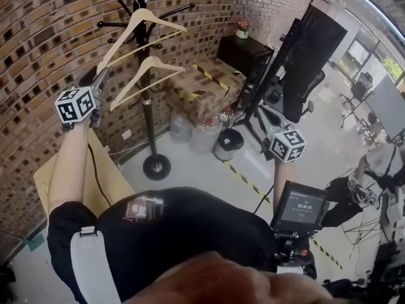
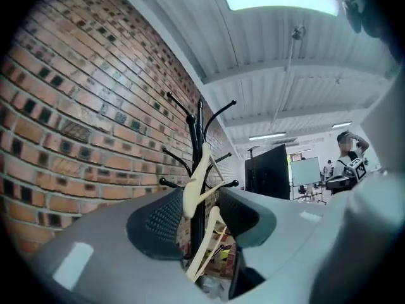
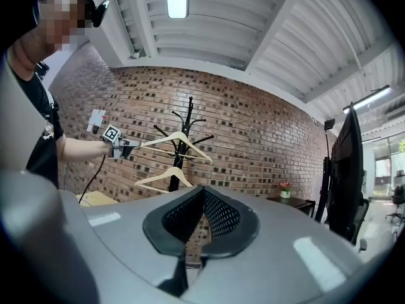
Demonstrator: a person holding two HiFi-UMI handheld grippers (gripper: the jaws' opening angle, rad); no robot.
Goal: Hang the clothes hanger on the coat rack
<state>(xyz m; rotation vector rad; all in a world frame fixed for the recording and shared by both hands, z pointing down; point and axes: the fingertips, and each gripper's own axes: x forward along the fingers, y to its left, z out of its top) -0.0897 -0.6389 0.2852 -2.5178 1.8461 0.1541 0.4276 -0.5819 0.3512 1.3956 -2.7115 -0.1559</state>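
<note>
A black coat rack (image 1: 147, 75) stands against the brick wall with two pale wooden hangers on its arms, an upper hanger (image 1: 142, 27) and a lower hanger (image 1: 149, 68). My left gripper (image 1: 100, 76) is raised at the left tip of the upper hanger. In the left gripper view its jaws (image 2: 201, 202) stand open, and the upper hanger (image 2: 193, 189) runs edge-on in the gap without touching either pad. The right gripper's marker cube (image 1: 288, 145) hangs lower, right of the rack. In the right gripper view the right gripper (image 3: 203, 192) is shut on nothing and points at the coat rack (image 3: 180, 151).
Taped cardboard boxes (image 1: 202, 87), water bottles (image 1: 180, 128) and a black bin (image 1: 228, 143) crowd the floor right of the rack's base (image 1: 156, 166). A dark cabinet (image 1: 243, 52) and a tall black panel (image 1: 304, 62) stand further right. A tan board (image 1: 101, 182) lies by the wall.
</note>
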